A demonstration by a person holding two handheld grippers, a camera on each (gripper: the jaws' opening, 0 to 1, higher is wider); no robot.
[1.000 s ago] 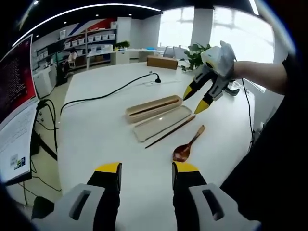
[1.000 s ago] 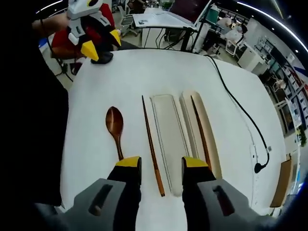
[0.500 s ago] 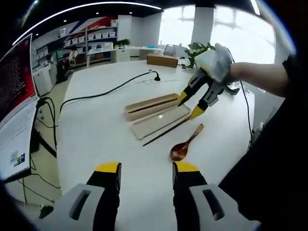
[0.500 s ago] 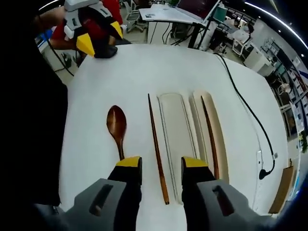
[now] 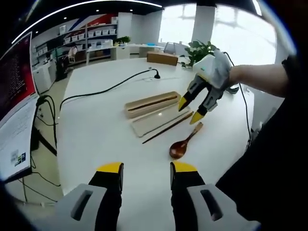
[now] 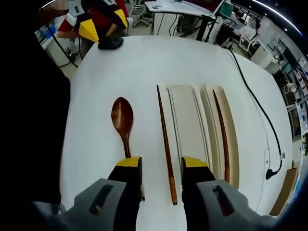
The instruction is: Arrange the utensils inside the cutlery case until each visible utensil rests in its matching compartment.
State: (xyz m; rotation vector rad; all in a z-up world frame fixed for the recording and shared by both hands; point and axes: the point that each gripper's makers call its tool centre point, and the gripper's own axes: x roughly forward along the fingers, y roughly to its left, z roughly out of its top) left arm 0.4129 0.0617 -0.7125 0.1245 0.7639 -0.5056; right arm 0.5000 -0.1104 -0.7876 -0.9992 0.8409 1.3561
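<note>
A beige cutlery case base (image 5: 144, 110) (image 6: 234, 144) lies on the white table with one dark chopstick (image 5: 153, 101) (image 6: 222, 130) in it. Its flat lid (image 5: 149, 125) (image 6: 185, 125) lies alongside. A second chopstick (image 5: 166, 129) (image 6: 166, 139) and a wooden spoon (image 5: 178, 149) (image 6: 122, 118) lie loose on the table beside the lid. My right gripper (image 5: 189, 110) (image 6: 161, 163) hovers open over the near ends of the loose chopstick and spoon. My left gripper (image 5: 146, 168) (image 6: 98, 26) stands open near the table's edge, away from the utensils.
A black cable (image 5: 110, 89) (image 6: 252, 96) runs across the table past the case. A dark small object (image 6: 110, 43) sits at the table's end near the left gripper. A monitor (image 5: 14, 101) stands off the table's side. A brown box (image 5: 162, 58) rests at the far end.
My right gripper has come lower and closer over the loose chopstick and spoon handle. The left gripper has hardly moved. The utensils and case lie where they were.
</note>
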